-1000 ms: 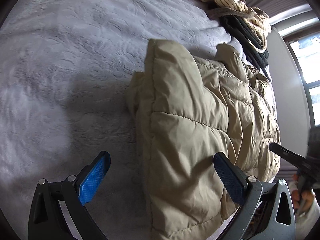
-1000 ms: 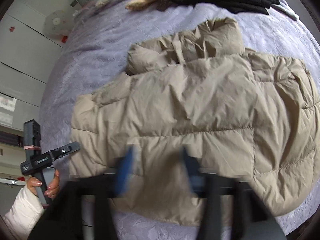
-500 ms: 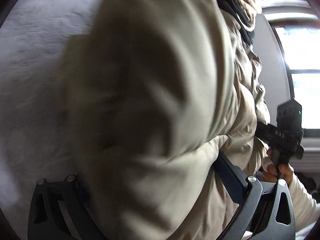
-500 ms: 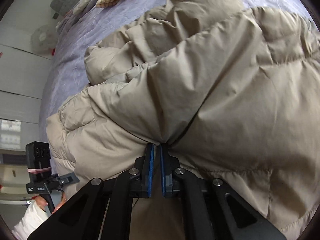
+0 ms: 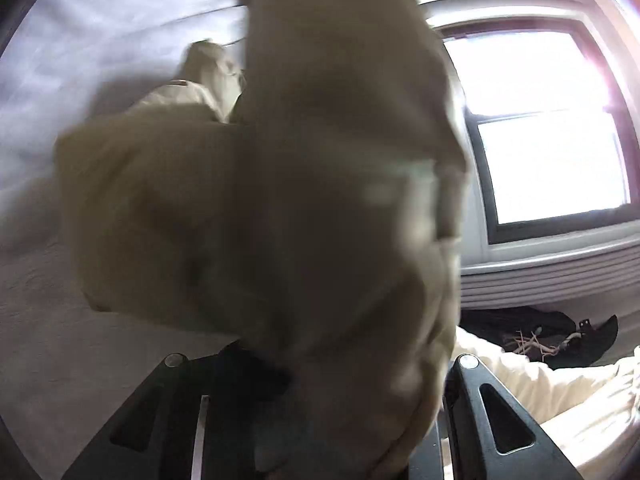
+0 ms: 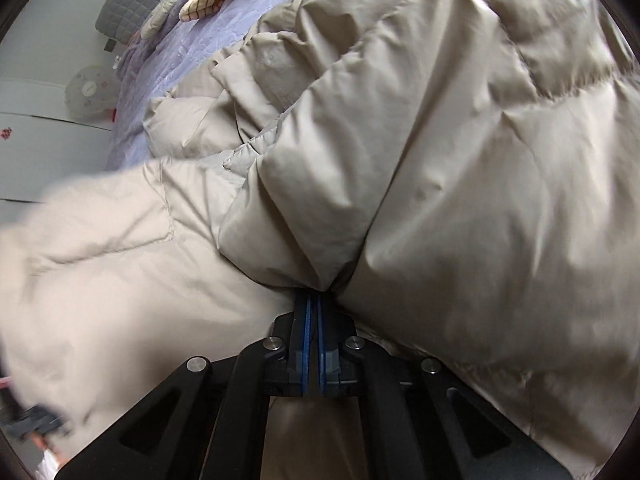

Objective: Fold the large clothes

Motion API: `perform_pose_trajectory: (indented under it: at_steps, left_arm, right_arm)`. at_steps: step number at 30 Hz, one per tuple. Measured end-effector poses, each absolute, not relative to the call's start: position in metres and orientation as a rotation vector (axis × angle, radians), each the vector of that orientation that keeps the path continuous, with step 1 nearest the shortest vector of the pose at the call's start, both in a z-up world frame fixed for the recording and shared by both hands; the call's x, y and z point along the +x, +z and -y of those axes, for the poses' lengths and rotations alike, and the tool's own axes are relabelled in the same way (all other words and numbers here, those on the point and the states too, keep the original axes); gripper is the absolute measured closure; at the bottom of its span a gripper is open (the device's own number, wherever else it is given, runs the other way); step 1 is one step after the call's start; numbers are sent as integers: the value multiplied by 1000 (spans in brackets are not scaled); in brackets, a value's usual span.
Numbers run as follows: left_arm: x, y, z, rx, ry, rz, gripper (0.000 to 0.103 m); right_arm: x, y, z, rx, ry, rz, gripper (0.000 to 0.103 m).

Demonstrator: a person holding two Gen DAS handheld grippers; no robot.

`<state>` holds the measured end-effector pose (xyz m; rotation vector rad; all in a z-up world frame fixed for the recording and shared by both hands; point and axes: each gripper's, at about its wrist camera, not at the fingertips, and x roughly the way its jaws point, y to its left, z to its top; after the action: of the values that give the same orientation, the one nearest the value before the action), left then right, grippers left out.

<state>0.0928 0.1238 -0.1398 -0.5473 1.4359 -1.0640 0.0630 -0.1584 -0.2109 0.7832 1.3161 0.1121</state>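
Gripping a pinch of fabric, the right claw [image 6: 314, 300] is clenched on a beige puffer jacket [image 6: 440, 160], its blue pads pressed together with the quilted cloth bunched at their tips. The jacket lies spread over a bed with a lavender bedspread [image 6: 180, 56]; a grey quilted pillow [image 6: 132, 4] and a yellow striped garment [image 6: 208, 0] sit at the far end of the bed. In the left wrist view, the left claw [image 5: 320, 364] is closing, with a thick, blurred fold of the same jacket [image 5: 280, 200] between its black fingers [image 5: 480, 392]; the fold fills most of the view and hangs raised above the bedspread [image 5: 80, 60]. Whether the pads already press on the cloth cannot be told through the blur. A bright window [image 5: 540, 140] stands to the right, with a dark heap of items [image 5: 540, 332] below it.
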Motion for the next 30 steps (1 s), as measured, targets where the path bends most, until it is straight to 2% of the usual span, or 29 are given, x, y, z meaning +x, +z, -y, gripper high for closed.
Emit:
perform_pose_trajectory:
  at_steps: [7, 12, 16, 20, 24, 30]
  left_arm:
    - [82, -116, -72, -512, -962, -1427, 76]
    - [82, -114, -86, -538, -902, -1431, 76]
    - [75, -113, -92, -544, -859, -1441, 76]
    - [68, -105, -86, -524, -828, -1450, 76]
    - [71, -85, -56, -483, -800, -1468, 76]
    - [52, -48, 36, -351, -809, -1472, 76]
  right_arm:
    - [60, -205, 171, 815, 131, -1345, 101]
    - [39, -157, 177, 697, 167, -1321, 98]
    - [-11, -132, 191, 629, 153, -1310, 98]
    - [-56, -152, 201, 652, 93, -1359, 98]
    - [-63, -184, 210, 753, 71, -1359, 99]
    - [-53, -203, 219, 814, 154, -1365, 99]
